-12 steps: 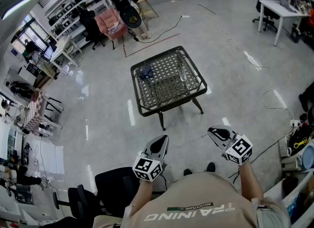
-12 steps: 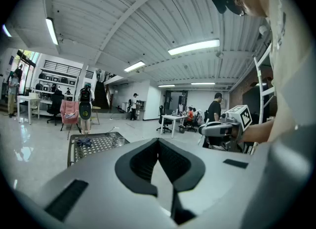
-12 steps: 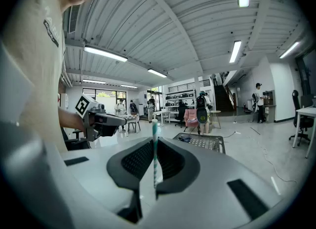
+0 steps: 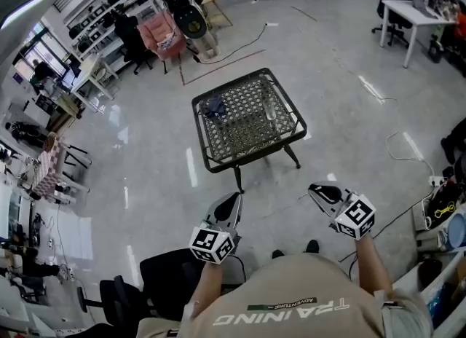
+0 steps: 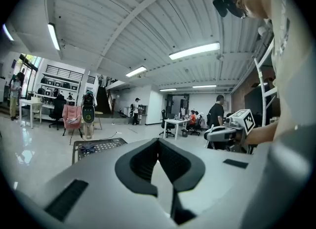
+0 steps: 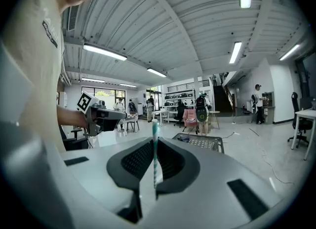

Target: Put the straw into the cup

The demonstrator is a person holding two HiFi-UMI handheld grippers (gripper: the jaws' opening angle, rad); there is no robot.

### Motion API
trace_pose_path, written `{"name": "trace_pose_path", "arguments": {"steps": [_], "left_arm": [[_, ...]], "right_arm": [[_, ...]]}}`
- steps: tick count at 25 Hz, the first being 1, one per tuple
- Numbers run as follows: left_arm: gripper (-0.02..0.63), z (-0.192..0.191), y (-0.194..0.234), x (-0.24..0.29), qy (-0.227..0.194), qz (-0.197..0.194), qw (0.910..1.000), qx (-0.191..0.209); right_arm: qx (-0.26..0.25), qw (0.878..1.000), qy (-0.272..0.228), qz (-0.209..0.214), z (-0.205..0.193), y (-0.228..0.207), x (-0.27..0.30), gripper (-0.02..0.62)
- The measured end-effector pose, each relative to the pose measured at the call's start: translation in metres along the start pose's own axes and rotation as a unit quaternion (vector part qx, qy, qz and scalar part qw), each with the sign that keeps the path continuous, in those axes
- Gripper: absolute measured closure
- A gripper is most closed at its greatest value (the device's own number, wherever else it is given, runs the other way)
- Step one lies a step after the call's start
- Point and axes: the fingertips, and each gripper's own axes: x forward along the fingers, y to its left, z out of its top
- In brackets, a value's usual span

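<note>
A teal-and-white striped straw (image 6: 155,151) stands upright between the jaws of my right gripper (image 6: 154,141), which is shut on it. In the head view the right gripper (image 4: 314,191) is held in front of the person's body, well short of the table, and the straw is too thin to make out there. My left gripper (image 4: 234,198) is held beside it, its jaws (image 5: 158,141) closed with nothing between them. A clear cup (image 4: 271,108) stands on the black wicker-top table (image 4: 218,156) several steps ahead.
A small blue object (image 4: 215,106) lies on the table's far left part. A black office chair (image 4: 156,274) stands close by on the person's left. Cables run over the floor (image 4: 397,147) at the right, with boxes and clutter (image 4: 444,209) by the right edge.
The left gripper has shifted a little to the left in the head view. The right gripper with the straw has stayed about where it was.
</note>
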Motion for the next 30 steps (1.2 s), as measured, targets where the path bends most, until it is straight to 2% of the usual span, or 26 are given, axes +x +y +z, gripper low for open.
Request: {"name": "trace_pose_path", "arguments": {"steps": [4, 10, 13, 17, 19, 21, 26, 30], "left_arm": [[0.589, -0.009, 0.002, 0.000, 0.001, 0.009, 0.9999, -0.010], [0.589, -0.009, 0.009, 0.000, 0.005, 0.004, 0.9999, -0.015], [0.589, -0.003, 0.025, -0.002, 0.005, -0.001, 1.0000, -0.008], [0.589, 0.007, 0.054, -0.005, 0.001, -0.015, 0.9996, -0.024], [0.589, 0.010, 0.065, -0.004, 0.001, -0.018, 0.9997, -0.016], [0.589, 0.010, 0.072, 0.003, 0.003, -0.020, 0.9998, -0.008], [0.589, 0.012, 0.079, 0.033, -0.005, -0.025, 0.9995, -0.020], [0.589, 0.022, 0.086, 0.067, -0.015, -0.024, 0.9996, -0.010]], "right_arm": [[-0.004, 1.000, -0.002, 0.015, 0.003, 0.003, 0.001, 0.560], [-0.010, 1.000, -0.011, 0.007, 0.019, -0.003, 0.011, 0.560], [-0.007, 1.000, -0.018, -0.003, 0.028, -0.005, 0.025, 0.560], [-0.002, 0.999, -0.021, -0.025, 0.038, -0.009, 0.049, 0.560], [-0.006, 0.999, -0.021, -0.033, 0.040, -0.013, 0.058, 0.560], [-0.006, 0.999, -0.020, -0.037, 0.040, -0.020, 0.064, 0.558], [-0.010, 0.999, -0.001, -0.036, 0.032, -0.046, 0.070, 0.558], [-0.013, 1.000, 0.004, -0.026, 0.032, -0.080, 0.087, 0.560]]}}
